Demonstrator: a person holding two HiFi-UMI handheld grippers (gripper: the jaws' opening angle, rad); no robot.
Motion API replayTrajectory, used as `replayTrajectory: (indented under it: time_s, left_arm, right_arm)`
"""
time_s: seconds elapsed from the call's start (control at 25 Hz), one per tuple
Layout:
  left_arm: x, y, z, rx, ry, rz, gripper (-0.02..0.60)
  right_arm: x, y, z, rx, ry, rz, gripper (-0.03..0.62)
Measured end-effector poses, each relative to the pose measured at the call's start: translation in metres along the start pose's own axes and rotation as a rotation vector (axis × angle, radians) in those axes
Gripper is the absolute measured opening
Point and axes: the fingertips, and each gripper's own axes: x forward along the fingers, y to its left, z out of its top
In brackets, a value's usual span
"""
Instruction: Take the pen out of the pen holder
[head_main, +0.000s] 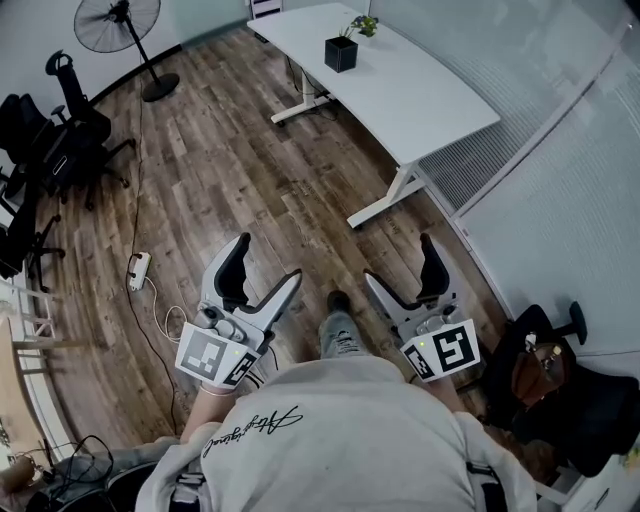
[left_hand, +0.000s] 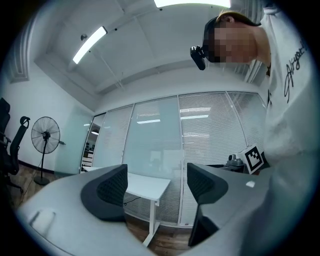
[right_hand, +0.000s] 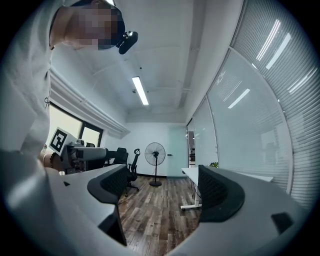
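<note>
A black square holder (head_main: 341, 52) stands on the far part of the long white table (head_main: 420, 95), with a small green plant (head_main: 365, 24) just behind it. No pen can be made out at this distance. Both grippers are held low in front of the person, well short of the table, over the wooden floor. My left gripper (head_main: 266, 262) is open with nothing between its jaws, as the left gripper view (left_hand: 155, 182) confirms. My right gripper (head_main: 400, 262) is also open and empty (right_hand: 162, 187). The table's end (right_hand: 192, 172) shows ahead in the right gripper view.
A standing fan (head_main: 120, 25) and black office chairs (head_main: 60, 130) stand at the far left. A power strip (head_main: 138, 268) with cables lies on the floor left of the grippers. A black chair (head_main: 585, 400) carrying a brown bag (head_main: 535, 372) is at the right, by the glass wall.
</note>
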Motion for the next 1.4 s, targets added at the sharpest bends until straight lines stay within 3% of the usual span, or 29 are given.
replayTrajectory:
  time_s: [0.64,0.88,1.4]
  left_arm:
    - [0.079,0.043,-0.003,0.000,0.005,0.029,0.357]
    - [0.134,0.070,-0.009,-0.011,-0.001,0.052,0.357]
    - [0.204,0.108,-0.019,-0.001,0.000,0.093,0.357]
  right_arm:
    - [0.073,-0.063,0.001,0.013,-0.014,0.047,0.425]
    - [0.117,-0.113,-0.002,0.021,-0.012,0.066,0.425]
    - [0.181,-0.170,-0.007,0.019,-0.019,0.119,0.425]
